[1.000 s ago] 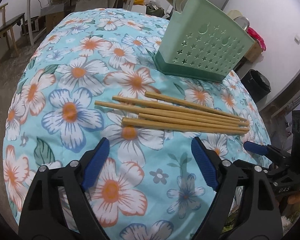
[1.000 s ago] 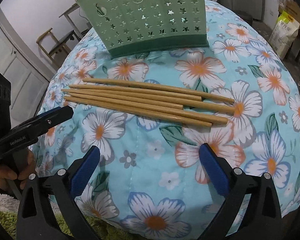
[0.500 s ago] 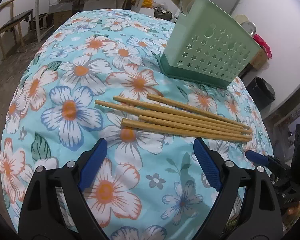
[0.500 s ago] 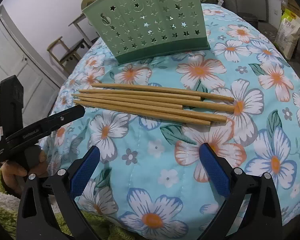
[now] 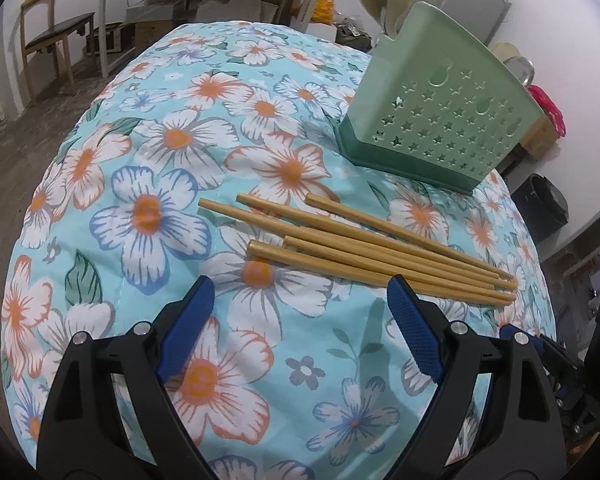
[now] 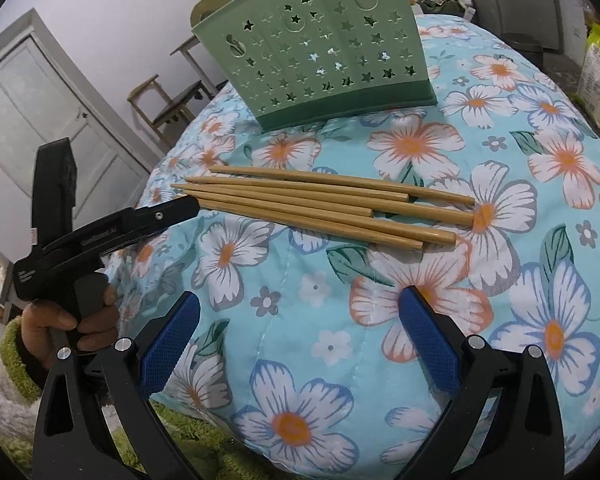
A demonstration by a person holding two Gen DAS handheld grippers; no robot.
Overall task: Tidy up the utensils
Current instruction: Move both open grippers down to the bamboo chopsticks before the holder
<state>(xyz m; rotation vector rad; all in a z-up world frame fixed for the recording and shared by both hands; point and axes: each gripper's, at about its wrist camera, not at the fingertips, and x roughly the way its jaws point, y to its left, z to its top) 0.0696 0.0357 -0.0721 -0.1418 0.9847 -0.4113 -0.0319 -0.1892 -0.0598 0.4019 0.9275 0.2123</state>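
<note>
My left claw (image 5: pixel 300 320) stands wide apart with nothing between its blue pads (image 5: pixel 188 320), hovering over the flowered cloth (image 5: pixel 148 216) that covers the desk. My right claw (image 6: pixel 298 330) is spread just as wide and has hold of nothing. The bamboo chopsticks (image 5: pixel 360 252) lie in a loose bundle on the cloth just past the left claw, toward one o'clock; its right pad overlaps the nearest stick in the picture, though I cannot tell if they touch. From the right wrist they sit at twelve o'clock, thin tips toward nine. Beyond them stands the green holder (image 6: pixel 320 52), upright, pierced with stars, near but apart from the sticks. At nine o'clock a hand (image 6: pixel 72 320) grips the left tool.
</note>
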